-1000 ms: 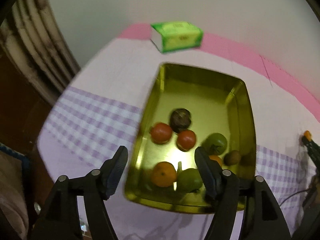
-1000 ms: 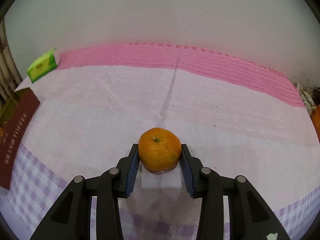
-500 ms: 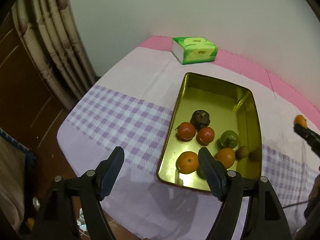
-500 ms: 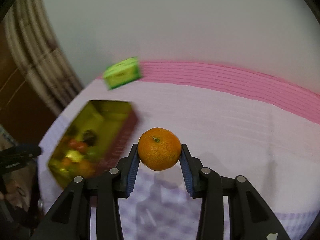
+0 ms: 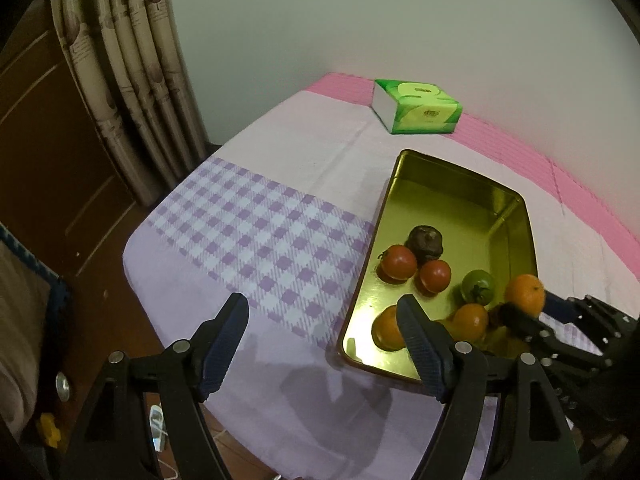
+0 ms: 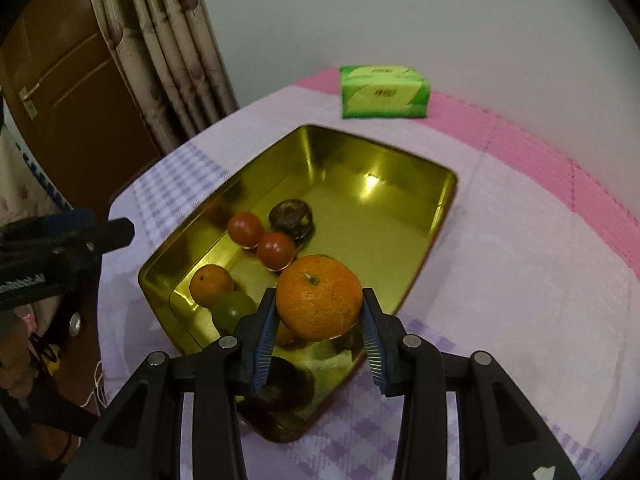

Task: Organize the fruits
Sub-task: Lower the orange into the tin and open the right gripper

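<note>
The right hand-held gripper [image 6: 319, 334] is gripping an orange [image 6: 319, 297] over the tray [image 6: 436, 224]; released high, it risks bouncing out. The left [image 5: 322, 346] is hanging open.

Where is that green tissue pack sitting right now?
The green tissue pack lies at the table's far edge on the pink strip, near the wall, just beyond the gold tray's far end; both views show it.

We see a plain pale wall [image 5: 400, 20] behind the table's far edge, a patterned beige curtain [image 5: 132, 80] hanging in folds at its left corner, and a brown wooden door [image 6: 80, 92] above the dark floor [image 5: 100, 260].
</note>
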Tool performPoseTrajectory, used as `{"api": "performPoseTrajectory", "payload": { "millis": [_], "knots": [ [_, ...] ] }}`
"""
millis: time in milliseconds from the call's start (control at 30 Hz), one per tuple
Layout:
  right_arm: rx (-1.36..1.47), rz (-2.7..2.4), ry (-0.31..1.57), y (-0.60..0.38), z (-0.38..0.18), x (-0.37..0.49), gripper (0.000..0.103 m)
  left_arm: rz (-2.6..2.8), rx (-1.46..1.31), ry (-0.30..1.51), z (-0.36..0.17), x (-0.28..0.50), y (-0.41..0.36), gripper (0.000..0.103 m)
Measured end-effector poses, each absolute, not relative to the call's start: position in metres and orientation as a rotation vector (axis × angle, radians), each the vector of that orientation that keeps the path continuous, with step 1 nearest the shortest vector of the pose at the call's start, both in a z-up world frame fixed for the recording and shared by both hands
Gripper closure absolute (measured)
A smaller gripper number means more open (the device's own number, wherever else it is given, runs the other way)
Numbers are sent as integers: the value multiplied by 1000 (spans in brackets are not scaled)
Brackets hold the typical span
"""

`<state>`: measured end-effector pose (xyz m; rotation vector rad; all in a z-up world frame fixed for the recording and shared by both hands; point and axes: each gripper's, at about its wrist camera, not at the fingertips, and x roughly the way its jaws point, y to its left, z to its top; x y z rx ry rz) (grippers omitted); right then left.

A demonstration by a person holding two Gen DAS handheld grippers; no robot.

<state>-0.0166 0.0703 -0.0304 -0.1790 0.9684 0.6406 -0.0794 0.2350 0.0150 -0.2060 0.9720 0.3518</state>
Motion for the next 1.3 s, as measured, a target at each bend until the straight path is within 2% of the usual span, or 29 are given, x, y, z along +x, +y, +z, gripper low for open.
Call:
{"api": "performPoseTrajectory", "payload": {
  "millis": [767,1167,1300],
  "knots": [
    [-244,580,955,88,-47,-8,63,324,-184,1014,6,-75,231,26],
    [-232,558,926,86,-30,-23,36,297,-148,1013,6,-73,223,26],
    [-200,540,926,76,-20,-30,23,292,-145,1016,5,-73,221,26]
  ]
}}
